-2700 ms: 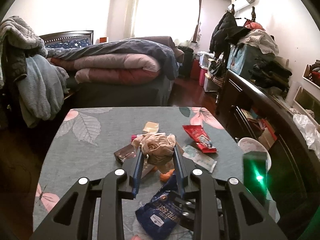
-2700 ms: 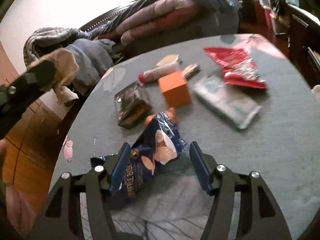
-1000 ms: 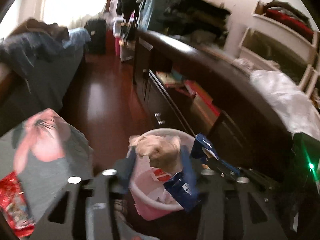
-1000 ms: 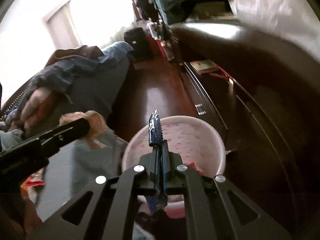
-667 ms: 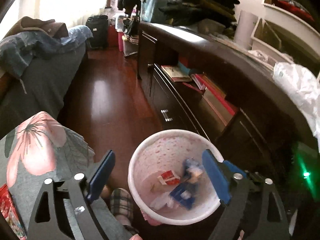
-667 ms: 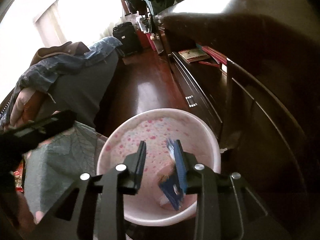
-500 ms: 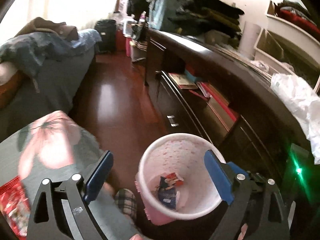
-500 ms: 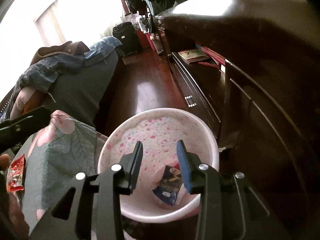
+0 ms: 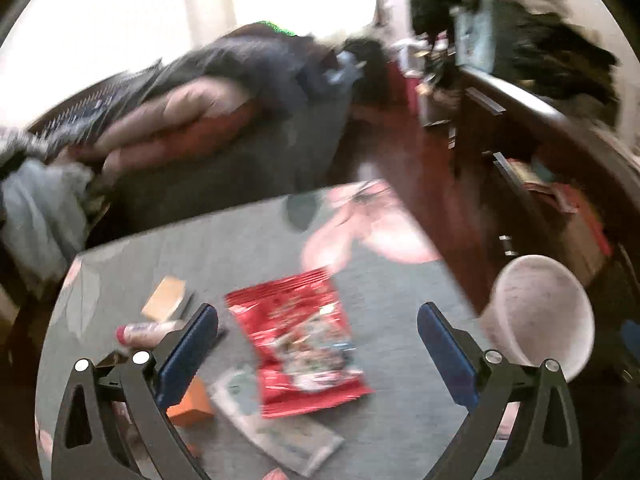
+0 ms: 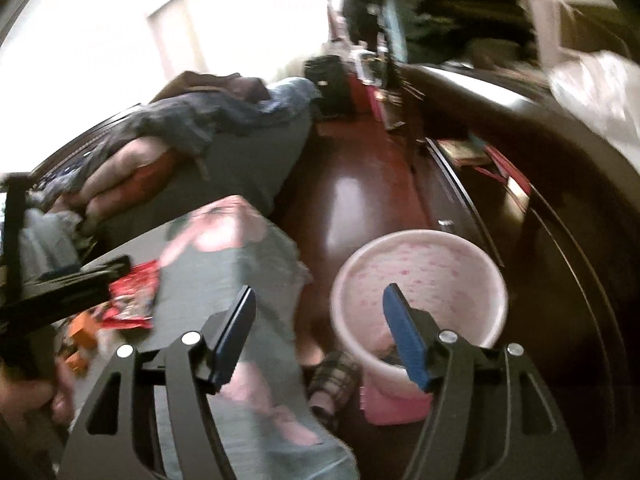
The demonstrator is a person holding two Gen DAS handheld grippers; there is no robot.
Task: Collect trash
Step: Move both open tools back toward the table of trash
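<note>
**Red snack packet next: light, crinkly, best pinched by an edge**

The red snack packet (image 9: 302,340) lies flat on the grey-green flowered tablecloth (image 9: 248,240), near the middle of the table and directly ahead of the left gripper (image 9: 316,344). It looks like thin foil film: very light, limp, glossy and probably slippery, with little body to push against. My judgement is that a flat squeeze from above would skate over it; a pinch across a sealed end or a raised side edge should hold better, and the film will likely buckle into the pads as they close.

Touching its near edge lies a pale clear wrapper (image 9: 280,436), equally flimsy and easy to drag along by accident. An orange box (image 9: 190,400) sits just beside that, stiffer and simpler to grip by its flat faces. Farther left are a tan packet (image 9: 164,298) and a small tube with a red cap (image 9: 148,330); blur hides finer detail.

The left gripper's jaws have just been opening and stand spread wide with nothing between them. The right gripper (image 10: 316,332) has also just been opening; its blue pads are apart and empty, one over the tablecloth corner, the other in front of the pink wastebasket (image 10: 420,240) that stands on the dark wooden floor (image 10: 360,184) beside the table, some trash lying at its bottom.
</note>
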